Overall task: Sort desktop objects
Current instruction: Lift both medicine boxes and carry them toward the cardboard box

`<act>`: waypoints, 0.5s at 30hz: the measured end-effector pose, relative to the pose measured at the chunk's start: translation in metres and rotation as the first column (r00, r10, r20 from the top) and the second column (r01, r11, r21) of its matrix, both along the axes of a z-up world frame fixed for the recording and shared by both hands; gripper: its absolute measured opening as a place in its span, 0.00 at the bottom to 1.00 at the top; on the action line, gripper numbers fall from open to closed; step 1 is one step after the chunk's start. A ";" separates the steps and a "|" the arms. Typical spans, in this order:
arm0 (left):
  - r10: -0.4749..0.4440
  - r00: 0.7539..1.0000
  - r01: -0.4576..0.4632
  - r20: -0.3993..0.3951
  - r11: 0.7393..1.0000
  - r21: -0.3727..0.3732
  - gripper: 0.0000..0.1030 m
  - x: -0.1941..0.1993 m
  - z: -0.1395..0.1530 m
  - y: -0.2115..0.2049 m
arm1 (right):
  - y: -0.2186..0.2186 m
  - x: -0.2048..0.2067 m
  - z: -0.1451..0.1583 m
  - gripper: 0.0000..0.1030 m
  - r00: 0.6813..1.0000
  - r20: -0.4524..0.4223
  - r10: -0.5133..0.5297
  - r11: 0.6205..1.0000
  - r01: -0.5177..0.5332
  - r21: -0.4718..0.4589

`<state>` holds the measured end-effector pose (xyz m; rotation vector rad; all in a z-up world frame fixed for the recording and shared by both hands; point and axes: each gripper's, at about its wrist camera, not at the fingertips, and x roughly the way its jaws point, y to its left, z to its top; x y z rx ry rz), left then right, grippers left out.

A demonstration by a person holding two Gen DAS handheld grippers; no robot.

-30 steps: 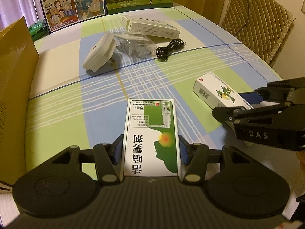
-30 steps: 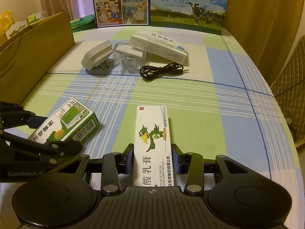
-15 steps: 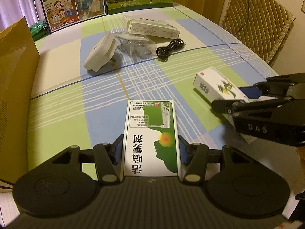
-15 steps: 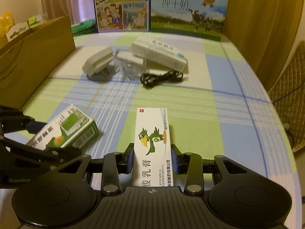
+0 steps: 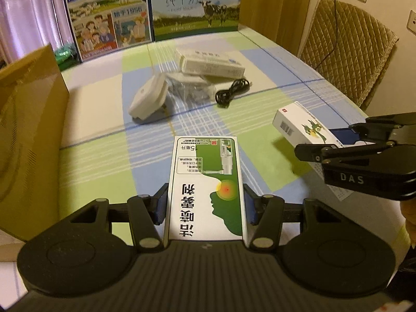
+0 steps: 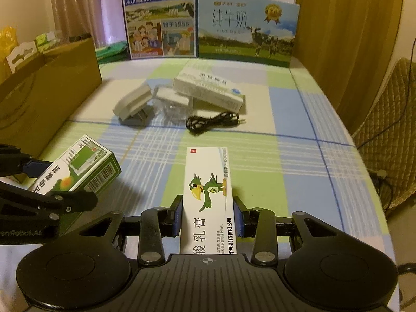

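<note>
My left gripper (image 5: 205, 205) is shut on a green and white spray box (image 5: 206, 182), held above the checked tablecloth. That box (image 6: 78, 166) also shows at the left of the right wrist view. My right gripper (image 6: 207, 217) is shut on a white ointment box with a green parrot (image 6: 208, 195); the same box (image 5: 304, 127) appears at the right of the left wrist view. Both boxes are lifted off the table. Farther back lie a white plug adapter (image 5: 148, 98), a clear plastic bag (image 5: 192, 88), a long white box (image 5: 210, 63) and a coiled black cable (image 5: 231, 92).
A brown cardboard box (image 5: 28, 130) stands open along the table's left side. Two milk cartons (image 6: 161, 18) (image 6: 247, 28) stand upright at the far edge. A padded chair (image 5: 348, 49) is beyond the right edge. A green packet (image 6: 111, 50) lies beside the cartons.
Both grippers have risen with their boxes and tilted up, so more of the far cartons shows. The grips are unchanged.
</note>
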<state>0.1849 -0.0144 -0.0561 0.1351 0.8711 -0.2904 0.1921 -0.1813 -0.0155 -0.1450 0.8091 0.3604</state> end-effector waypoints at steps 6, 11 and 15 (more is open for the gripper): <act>0.028 0.999 -0.028 0.046 1.000 -0.012 0.49 -0.013 0.034 0.015 | 0.012 -0.013 0.029 0.34 0.999 0.030 0.029 0.999 -0.030 0.019; 0.073 0.992 -0.073 0.099 0.997 -0.004 0.49 -0.019 0.072 0.045 | 0.038 -0.020 0.059 0.34 0.994 0.078 0.079 0.996 -0.081 0.031; 0.115 0.984 -0.117 0.136 0.993 0.007 0.49 -0.023 0.098 0.076 | 0.069 -0.024 0.081 0.34 0.985 0.116 0.131 0.990 -0.136 0.036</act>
